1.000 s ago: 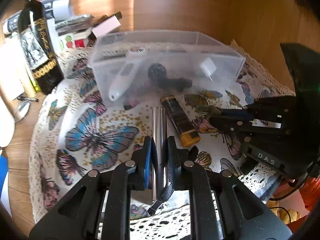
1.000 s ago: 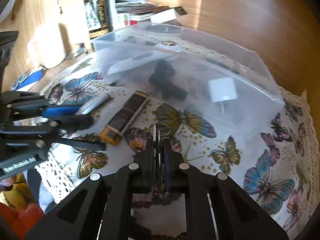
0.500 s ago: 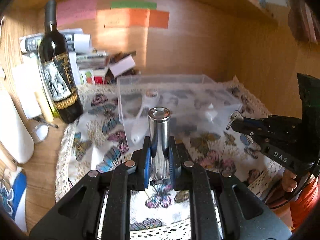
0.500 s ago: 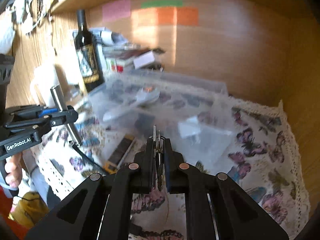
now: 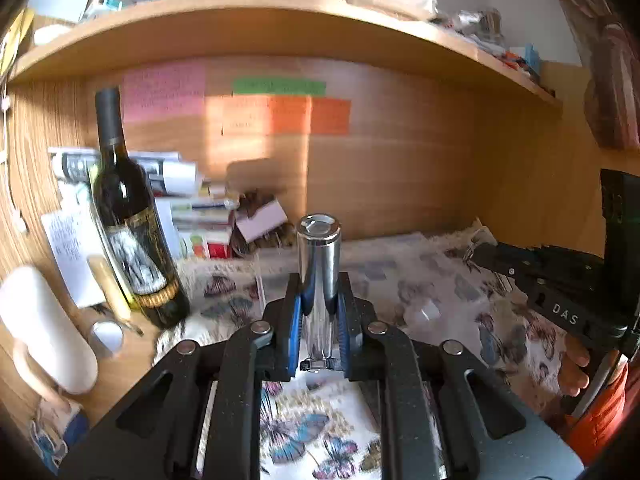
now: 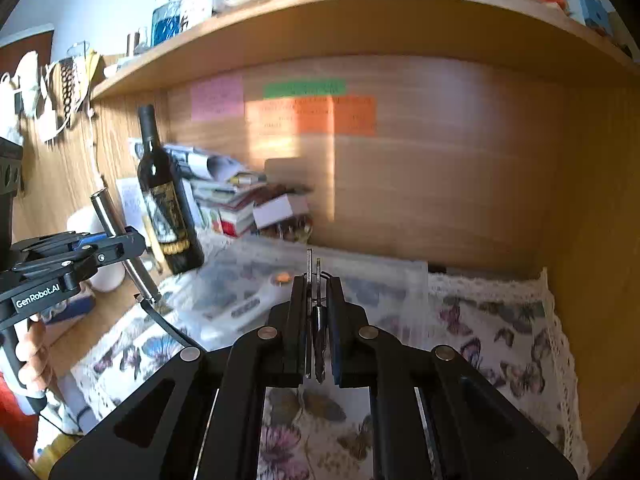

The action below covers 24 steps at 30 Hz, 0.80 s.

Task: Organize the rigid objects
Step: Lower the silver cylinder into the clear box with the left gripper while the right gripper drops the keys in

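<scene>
Both grippers are loaded and held above the butterfly-print tablecloth with a lace edge [image 6: 516,320]. The left gripper [image 5: 319,312] has its blue-padded jaws pinched on a polished silver metal cylinder with a cord at its lower end [image 5: 319,264]; the cylinder stands nearly upright between the pads, cap end up, and the right wrist view shows it tilted, cord hanging. The right gripper [image 6: 318,320] has its jaws pressed onto a small bunch of flat metal keys [image 6: 313,300], blade tips poking up past the pads. Target looks to be the clear plastic storage box [image 6: 360,280], far centre of the cloth in front of the wooden back panel; it is motion-blurred in both views, with a white wand-like item faintly visible inside. A dark wine bottle with a gold label [image 5: 128,216] stands to the left of the box, stacked books and papers behind it. Step in hand, as I judge it: transport, with both items lifted clear of the cloth and not yet over the box. Next move calls for carrying each gripper forward above the box rim, lowering inside the walls, then spreading the jaws. Risks: the trailing cord snagging on the rim, and the two grippers crowding each other over one opening; staggering the drops seems wise.
</scene>
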Tool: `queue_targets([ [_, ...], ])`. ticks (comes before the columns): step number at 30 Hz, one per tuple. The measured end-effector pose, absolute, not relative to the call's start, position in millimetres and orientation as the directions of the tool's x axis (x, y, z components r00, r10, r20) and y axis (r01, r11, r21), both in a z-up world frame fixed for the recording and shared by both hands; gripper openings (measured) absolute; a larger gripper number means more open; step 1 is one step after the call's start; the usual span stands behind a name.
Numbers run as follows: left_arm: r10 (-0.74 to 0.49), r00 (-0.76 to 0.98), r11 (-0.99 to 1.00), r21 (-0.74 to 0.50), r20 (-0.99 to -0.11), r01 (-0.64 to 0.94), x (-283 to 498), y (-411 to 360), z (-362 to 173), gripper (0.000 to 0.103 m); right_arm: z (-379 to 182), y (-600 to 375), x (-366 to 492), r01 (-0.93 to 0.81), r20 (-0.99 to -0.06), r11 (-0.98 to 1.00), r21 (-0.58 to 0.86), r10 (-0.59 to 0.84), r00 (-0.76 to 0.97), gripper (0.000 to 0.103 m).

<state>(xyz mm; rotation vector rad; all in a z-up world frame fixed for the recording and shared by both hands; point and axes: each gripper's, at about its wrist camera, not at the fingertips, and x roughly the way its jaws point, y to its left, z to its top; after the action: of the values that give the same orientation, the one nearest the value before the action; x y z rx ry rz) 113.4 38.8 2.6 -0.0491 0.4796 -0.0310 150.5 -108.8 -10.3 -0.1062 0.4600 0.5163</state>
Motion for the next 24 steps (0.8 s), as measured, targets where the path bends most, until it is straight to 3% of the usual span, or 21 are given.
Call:
queue_targets([
  [9, 0.030, 0.896, 1.000, 0.011, -0.442, -0.028, 148, 32, 5, 0.015, -8, -92, 177, -0.506, -0.445, 0.863, 0.011, 0.457, 0.770, 0.008],
  [24, 0.013, 0.783, 0.999, 0.046, -0.622, 0.020, 198, 29, -63, 0.015, -71, -65, 228, -0.523, -0.630, 0.850, 0.058, 0.438, 0.641, 0.008],
])
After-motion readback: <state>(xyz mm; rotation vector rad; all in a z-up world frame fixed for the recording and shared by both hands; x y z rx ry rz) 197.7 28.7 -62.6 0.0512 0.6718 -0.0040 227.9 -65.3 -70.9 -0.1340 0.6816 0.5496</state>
